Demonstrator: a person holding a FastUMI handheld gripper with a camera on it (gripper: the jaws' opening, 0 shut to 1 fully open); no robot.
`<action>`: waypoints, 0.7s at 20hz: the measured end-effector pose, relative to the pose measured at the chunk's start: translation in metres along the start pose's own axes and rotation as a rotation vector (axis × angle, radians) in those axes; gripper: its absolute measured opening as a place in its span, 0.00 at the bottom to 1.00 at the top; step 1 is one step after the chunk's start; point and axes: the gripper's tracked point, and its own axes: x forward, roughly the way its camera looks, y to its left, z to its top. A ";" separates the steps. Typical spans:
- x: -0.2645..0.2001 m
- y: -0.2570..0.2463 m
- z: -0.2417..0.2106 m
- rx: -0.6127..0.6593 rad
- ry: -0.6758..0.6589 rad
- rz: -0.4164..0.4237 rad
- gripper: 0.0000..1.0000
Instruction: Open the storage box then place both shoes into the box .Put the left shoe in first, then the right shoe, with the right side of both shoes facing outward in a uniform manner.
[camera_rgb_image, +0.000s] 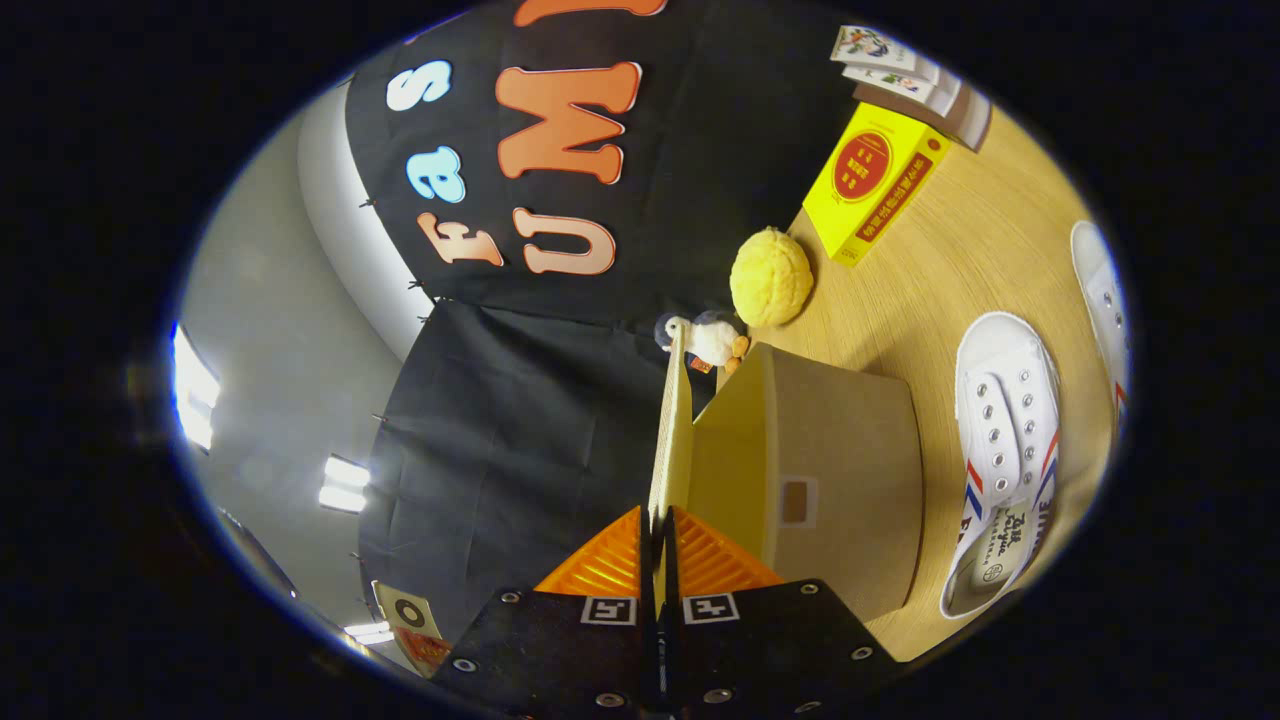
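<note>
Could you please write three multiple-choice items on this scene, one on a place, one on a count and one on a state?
1. Where is the round yellow knitted ball?
A. Inside the storage box
B. On the wooden table, between the yellow carton and the tan cardboard storage box
C. Between the gripper's fingers

2. How many white canvas shoes lie on the table?
A. Two
B. One
C. Four

3. What is the gripper doing?
A. Hanging open over a shoe
B. Shut on the ball
C. Shut on the thin edge of the box's raised lid

Answers:
1 B, since the ball rests on the tabletop beyond the box and near the carton.
2 A, since one shoe lies beside the box and a second shoe lies past it.
3 C, since both fingers press the lid's edge between them.
</note>
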 end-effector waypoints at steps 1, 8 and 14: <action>0.003 0.010 -0.001 -0.022 0.000 0.001 0.03; 0.042 0.085 -0.017 -0.127 -0.004 0.027 0.06; 0.093 0.129 -0.044 -0.223 0.018 0.015 0.08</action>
